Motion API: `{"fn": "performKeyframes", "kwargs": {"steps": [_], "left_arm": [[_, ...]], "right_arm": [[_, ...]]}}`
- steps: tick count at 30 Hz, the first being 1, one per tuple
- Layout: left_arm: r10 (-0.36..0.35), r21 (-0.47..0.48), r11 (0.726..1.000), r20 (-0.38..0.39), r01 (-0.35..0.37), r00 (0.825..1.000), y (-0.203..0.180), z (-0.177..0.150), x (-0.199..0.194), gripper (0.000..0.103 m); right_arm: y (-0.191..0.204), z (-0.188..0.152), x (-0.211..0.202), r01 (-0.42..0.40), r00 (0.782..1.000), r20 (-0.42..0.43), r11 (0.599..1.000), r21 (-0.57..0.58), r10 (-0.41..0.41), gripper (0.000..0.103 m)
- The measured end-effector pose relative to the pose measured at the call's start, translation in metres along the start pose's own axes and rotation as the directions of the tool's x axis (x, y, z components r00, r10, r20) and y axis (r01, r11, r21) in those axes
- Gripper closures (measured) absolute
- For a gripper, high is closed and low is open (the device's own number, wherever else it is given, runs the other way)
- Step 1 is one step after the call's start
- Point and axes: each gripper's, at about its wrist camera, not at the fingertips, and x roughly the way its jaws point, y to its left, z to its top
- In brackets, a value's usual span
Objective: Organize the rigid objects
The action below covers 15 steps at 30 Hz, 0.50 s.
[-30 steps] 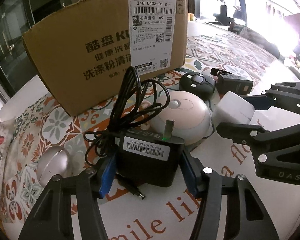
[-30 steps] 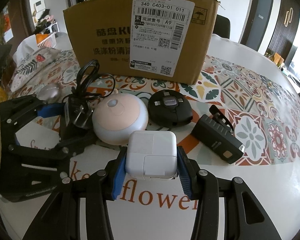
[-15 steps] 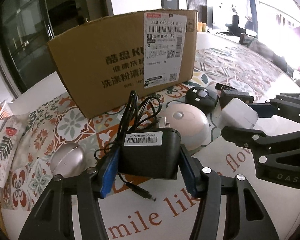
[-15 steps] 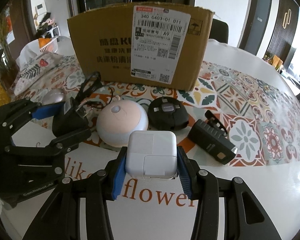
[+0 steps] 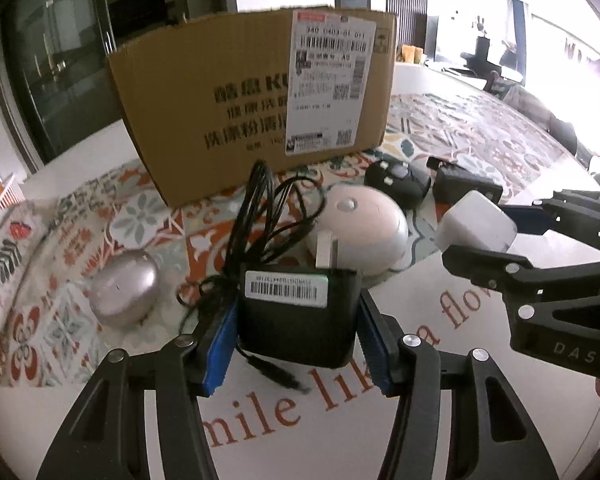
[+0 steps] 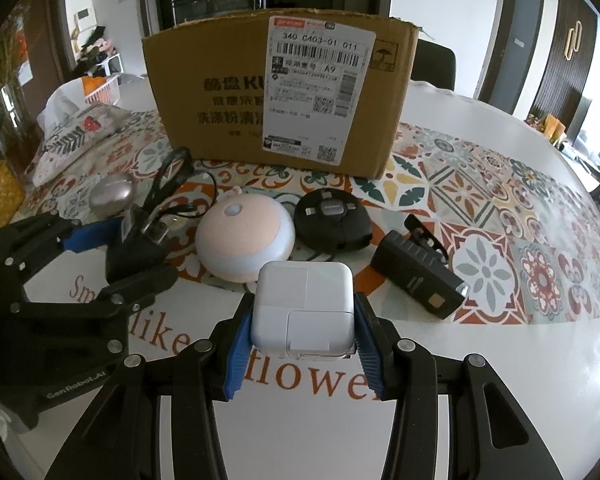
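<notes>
The brown cardboard box (image 6: 220,92) carries black print beginning "KU" above lines of Chinese characters. Its white shipping label (image 6: 320,80) reads "340 C403-01 011" and "A9", with barcodes and QR codes. The white bench (image 6: 480,360) bears orange lettering: "flower", "like". The left hand-held gripper (image 6: 112,256) is marked "GenRobot.AI"; the right hand-held gripper (image 5: 496,248) shows "DAS".

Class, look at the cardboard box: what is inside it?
The cardboard box shows only its labelled front wall; its inside is hidden from both cameras. The black adapter and white charger remain outside, gripped.
</notes>
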Motion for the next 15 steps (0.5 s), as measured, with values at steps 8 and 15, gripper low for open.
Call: {"fn": "performKeyframes", "kwargs": {"steps": [8,15], "left_arm": [[-0.009,0.016,1.0,-0.007,0.009,1.0,-0.003,-0.002,0.007,0.048],[-0.065,-0.013,0.998,-0.025,0.065,0.998,-0.001,0.0,0.015,0.04]], "right_arm": [[-0.001,-0.006,0.006,0.001,1.0,-0.026,1.0,-0.004,-0.001,0.056],[-0.001,-0.005,0.007,-0.002,1.0,-0.03,1.0,-0.006,0.002,0.056]]}}
